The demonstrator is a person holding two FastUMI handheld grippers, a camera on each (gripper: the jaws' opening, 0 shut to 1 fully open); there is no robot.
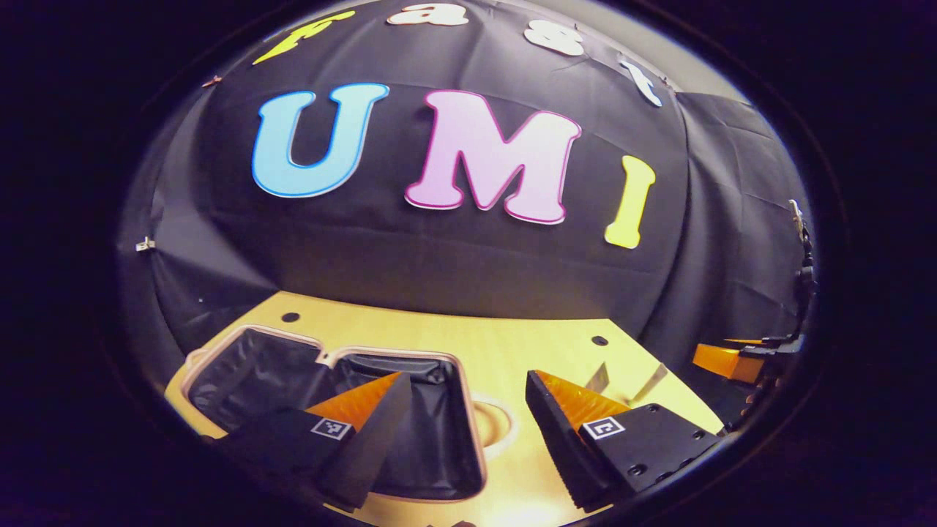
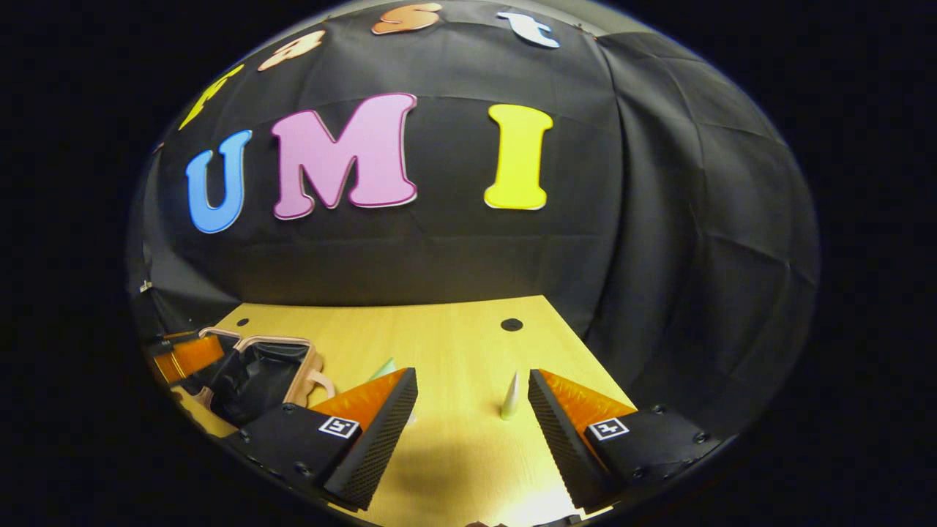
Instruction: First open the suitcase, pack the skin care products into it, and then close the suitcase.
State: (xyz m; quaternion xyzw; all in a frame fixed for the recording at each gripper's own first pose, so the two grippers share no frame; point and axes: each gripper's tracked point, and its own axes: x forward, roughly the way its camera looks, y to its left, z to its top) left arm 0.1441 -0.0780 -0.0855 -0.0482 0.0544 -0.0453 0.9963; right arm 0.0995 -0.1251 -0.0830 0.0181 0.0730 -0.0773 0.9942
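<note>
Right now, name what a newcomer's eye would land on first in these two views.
The open suitcase lies flat on the wooden table in the left gripper view, both dark-lined halves showing and nothing visibly packed in them. The left gripper hovers open above its right half. In the right gripper view, the right gripper hangs open over bare tabletop, a small pale tube standing between its fingers farther off.

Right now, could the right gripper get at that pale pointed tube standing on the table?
Probably yes. The right gripper is open, and the tube stands upright just ahead between its fingers, with bare table around it.
</note>
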